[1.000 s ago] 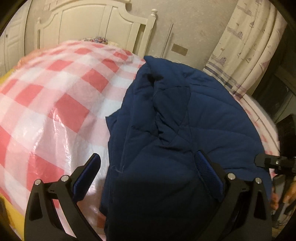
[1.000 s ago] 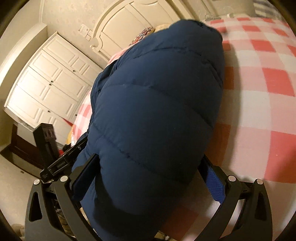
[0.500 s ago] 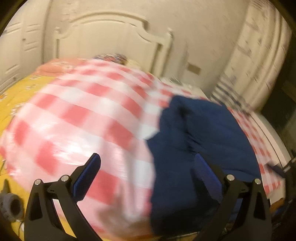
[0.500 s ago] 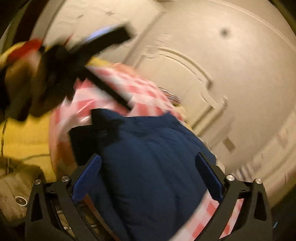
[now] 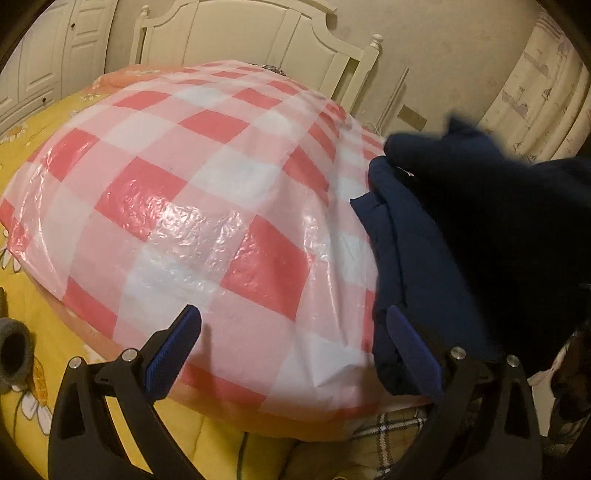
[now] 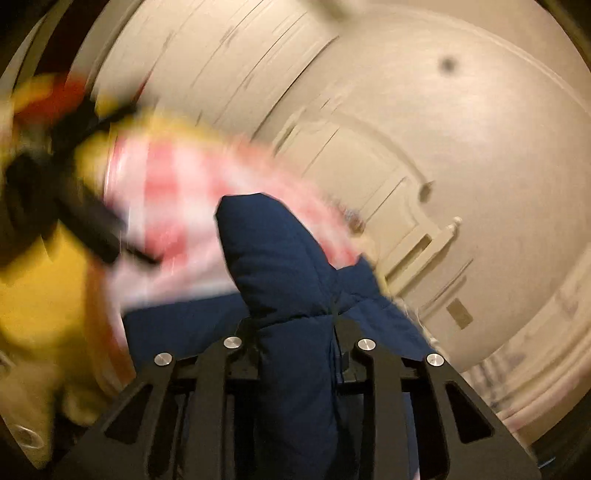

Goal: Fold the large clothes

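Left gripper (image 5: 291,354) hangs spread wide over the checked plastic sheet (image 5: 207,206), nothing between its pads. The navy padded jacket (image 5: 461,236) lies off to its right, bunched, long axis running away toward the headboard (image 5: 266,33). Right gripper (image 6: 295,328) is nearer: clamped tight on a jacket fold (image 6: 288,280).

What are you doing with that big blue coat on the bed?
A person is folding the blue coat, using a gripper in each hand. The right gripper is shut on a puffy bunch of it and holds that part up. The left gripper is open and holds nothing, hanging over the pink checked sheet beside the coat. The fold is not done yet.
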